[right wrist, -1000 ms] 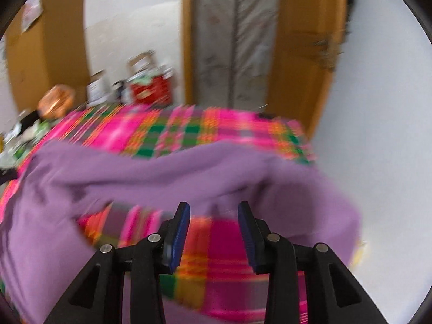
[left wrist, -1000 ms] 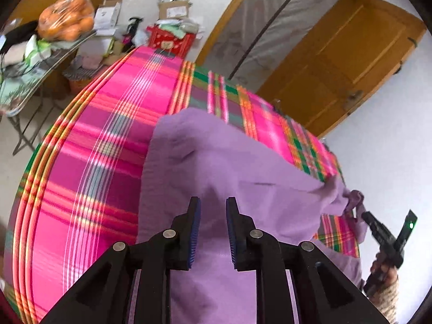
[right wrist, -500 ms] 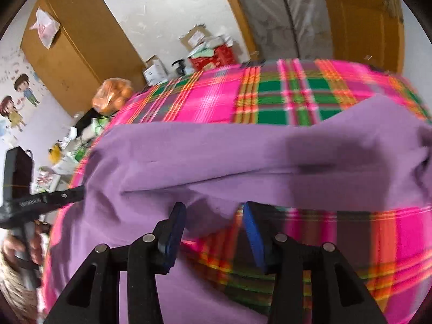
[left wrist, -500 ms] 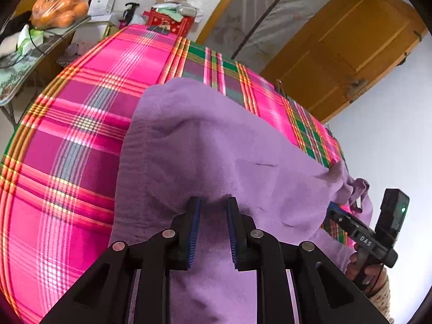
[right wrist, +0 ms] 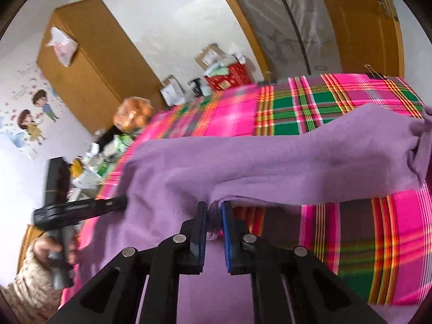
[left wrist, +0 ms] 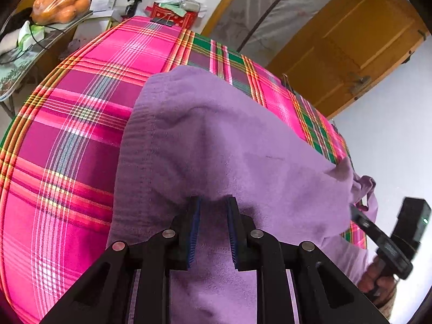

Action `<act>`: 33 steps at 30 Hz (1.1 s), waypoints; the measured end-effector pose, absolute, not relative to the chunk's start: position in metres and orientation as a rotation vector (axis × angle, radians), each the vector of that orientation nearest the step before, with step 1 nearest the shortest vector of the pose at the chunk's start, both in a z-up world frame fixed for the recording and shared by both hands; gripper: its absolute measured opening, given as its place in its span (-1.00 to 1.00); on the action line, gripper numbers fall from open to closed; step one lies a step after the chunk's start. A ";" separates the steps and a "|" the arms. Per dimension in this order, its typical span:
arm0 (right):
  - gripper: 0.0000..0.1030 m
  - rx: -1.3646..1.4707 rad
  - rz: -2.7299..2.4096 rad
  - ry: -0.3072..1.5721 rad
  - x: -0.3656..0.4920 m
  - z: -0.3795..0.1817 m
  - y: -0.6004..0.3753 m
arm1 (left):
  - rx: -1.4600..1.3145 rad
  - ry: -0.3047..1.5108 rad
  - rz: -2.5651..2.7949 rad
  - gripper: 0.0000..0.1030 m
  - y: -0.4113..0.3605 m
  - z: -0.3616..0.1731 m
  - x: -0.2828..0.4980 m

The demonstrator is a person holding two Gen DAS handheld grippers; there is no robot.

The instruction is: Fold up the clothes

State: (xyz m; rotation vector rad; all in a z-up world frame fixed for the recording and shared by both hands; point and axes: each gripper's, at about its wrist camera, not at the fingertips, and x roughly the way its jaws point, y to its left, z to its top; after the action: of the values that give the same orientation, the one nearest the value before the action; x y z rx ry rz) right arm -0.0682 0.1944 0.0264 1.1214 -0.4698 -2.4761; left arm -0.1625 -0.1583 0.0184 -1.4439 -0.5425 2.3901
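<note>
- The right gripper (right wrist: pixel 214 213) has its jaws pinching a fold of the purple garment (right wrist: pixel 270 159).
- The garment drapes across the plaid tabletop (right wrist: pixel 378 229) (pink and green).
- The left gripper (right wrist: pixel 81 208) touches its left edge.

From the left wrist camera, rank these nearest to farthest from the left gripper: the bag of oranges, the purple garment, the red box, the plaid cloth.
1. purple garment, right at the left gripper, its fold between the jaws.
2. plaid cloth, spread under and left of the garment.
3 and 4. red box past the cloth's far end, and bag of oranges at far upper left: too close to call.
</note>
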 end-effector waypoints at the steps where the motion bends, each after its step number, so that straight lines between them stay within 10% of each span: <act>1: -0.78 1.140 -2.471 -0.455 -0.065 0.023 0.194 | -1.445 -0.540 2.392 -0.60 -0.158 0.018 -0.163; 17: -0.67 1.154 -2.683 -0.359 -0.038 0.025 0.243 | -1.340 -0.262 2.439 -0.57 -0.103 0.054 -0.143; 33: 0.11 1.305 -3.142 -0.354 -0.007 0.020 0.410 | -1.201 0.224 2.266 -0.17 0.054 0.061 -0.133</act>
State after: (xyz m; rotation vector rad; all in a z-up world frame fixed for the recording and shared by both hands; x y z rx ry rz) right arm -0.0072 0.4099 0.0204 1.3049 -0.3538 -3.1420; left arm -0.1325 0.0535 0.0614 -1.2014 0.2237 2.2665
